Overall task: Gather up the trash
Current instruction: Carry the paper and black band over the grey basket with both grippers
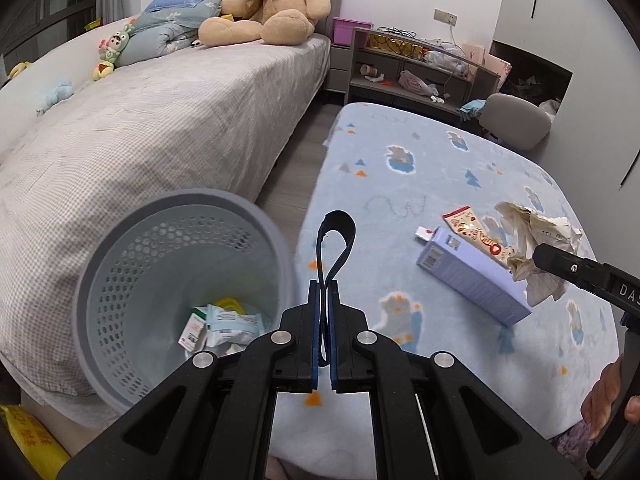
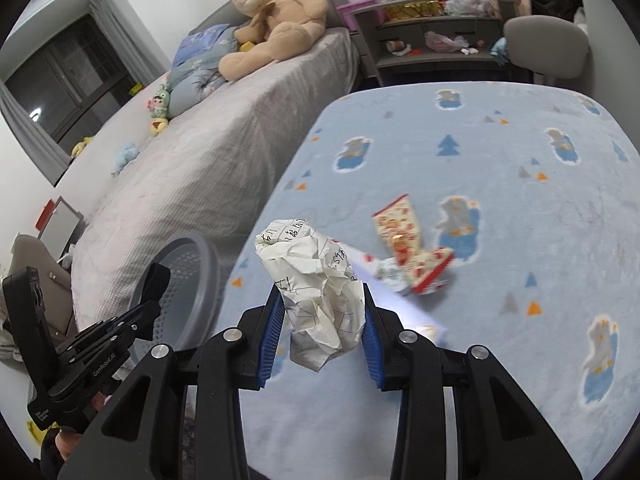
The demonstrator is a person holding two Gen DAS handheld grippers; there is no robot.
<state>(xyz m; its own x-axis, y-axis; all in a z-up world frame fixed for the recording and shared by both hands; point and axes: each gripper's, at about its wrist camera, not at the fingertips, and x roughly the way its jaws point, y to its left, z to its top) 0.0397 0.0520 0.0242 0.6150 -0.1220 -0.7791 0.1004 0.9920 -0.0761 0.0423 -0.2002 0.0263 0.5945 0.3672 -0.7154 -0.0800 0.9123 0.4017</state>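
Right claw (image 2: pixel 324 316) clenched on crumpled paper (image 2: pixel 316 292), raised over blanket (image 2: pixel 500 240) — left claw (image 1: pixel 324 300) pinching black strap (image 1: pixel 335 240) beside basket (image 1: pixel 120 280).

A: Any lettering you can read?

B: At the right edge of the left wrist view, the right gripper (image 1: pixel 520 260) carries white capitals "DAS", cut off by the frame.

A: And in the right wrist view?

B: At lower left, "GenRobot.AI" runs along the left gripper (image 2: pixel 154 280). The crumpled paper (image 2: pixel 320 296) at centre bears handwriting, too creased to read.

A: The snack wrapper (image 2: pixel 408 248)?

B: Too blurred.
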